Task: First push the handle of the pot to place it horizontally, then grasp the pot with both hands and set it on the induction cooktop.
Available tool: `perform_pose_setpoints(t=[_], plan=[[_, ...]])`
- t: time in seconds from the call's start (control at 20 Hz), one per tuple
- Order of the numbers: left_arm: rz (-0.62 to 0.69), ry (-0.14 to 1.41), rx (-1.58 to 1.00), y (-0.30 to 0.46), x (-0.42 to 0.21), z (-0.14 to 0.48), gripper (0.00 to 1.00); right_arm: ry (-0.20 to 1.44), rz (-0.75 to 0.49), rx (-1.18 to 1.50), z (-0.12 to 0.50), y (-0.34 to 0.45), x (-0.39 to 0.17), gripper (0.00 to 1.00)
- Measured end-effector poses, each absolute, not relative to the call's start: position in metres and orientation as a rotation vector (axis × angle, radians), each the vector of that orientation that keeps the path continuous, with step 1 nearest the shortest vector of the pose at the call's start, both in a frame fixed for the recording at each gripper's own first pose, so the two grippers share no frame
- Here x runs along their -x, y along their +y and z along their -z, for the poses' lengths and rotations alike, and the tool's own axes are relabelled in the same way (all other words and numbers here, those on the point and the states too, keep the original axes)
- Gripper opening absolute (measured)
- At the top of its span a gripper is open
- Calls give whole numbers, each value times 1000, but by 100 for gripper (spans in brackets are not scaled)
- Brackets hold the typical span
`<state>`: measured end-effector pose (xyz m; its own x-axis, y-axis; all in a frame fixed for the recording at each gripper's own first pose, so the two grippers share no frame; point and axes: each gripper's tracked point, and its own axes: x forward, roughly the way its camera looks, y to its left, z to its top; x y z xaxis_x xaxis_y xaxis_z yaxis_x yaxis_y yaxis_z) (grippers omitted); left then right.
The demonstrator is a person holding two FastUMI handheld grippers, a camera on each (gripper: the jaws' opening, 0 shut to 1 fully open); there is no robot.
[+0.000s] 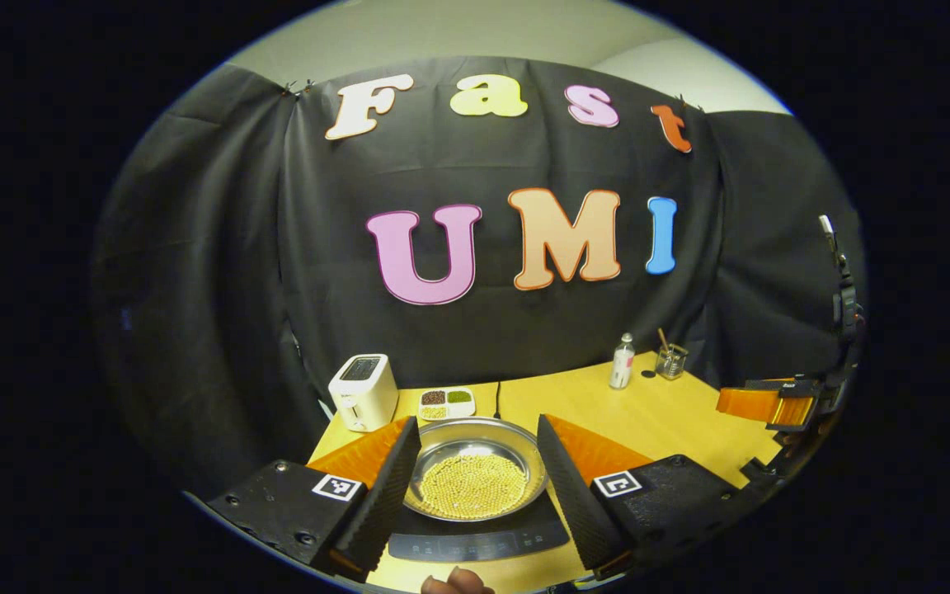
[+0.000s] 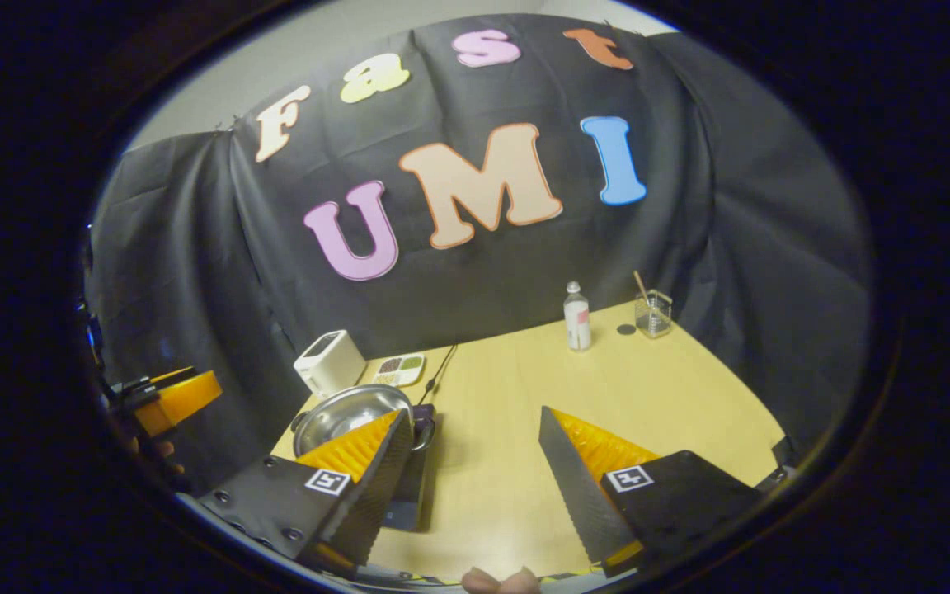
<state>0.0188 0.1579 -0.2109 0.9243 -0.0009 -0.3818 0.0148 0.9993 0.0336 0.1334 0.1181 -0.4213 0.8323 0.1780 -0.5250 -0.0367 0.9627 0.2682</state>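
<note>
While upright — pot on cooktop

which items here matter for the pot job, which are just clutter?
Job:
pot, holding yellow beads
induction cooktop, under the pot
left gripper, open
right gripper, open

Clutter:
toaster
divided dish
bottle
glass with stick

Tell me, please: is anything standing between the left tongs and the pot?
Nothing visible does. The left tongs are open, and the pot sits between their fingers on the induction cooktop.
</note>
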Motion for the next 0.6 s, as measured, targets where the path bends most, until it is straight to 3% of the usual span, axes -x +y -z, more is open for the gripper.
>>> perform_pose_setpoints(t=[0.2,0.45,0.6], plan=[[9,278,-37,147,-5,163,87,472,-134,-186,373,115,-128,96],[-9,149,-45,138,5,92,88,230,-163,-175,296,116,-150,93],[-7,99,-36,119,10,61,86,170,-193,-148,279,109,-150,93]])
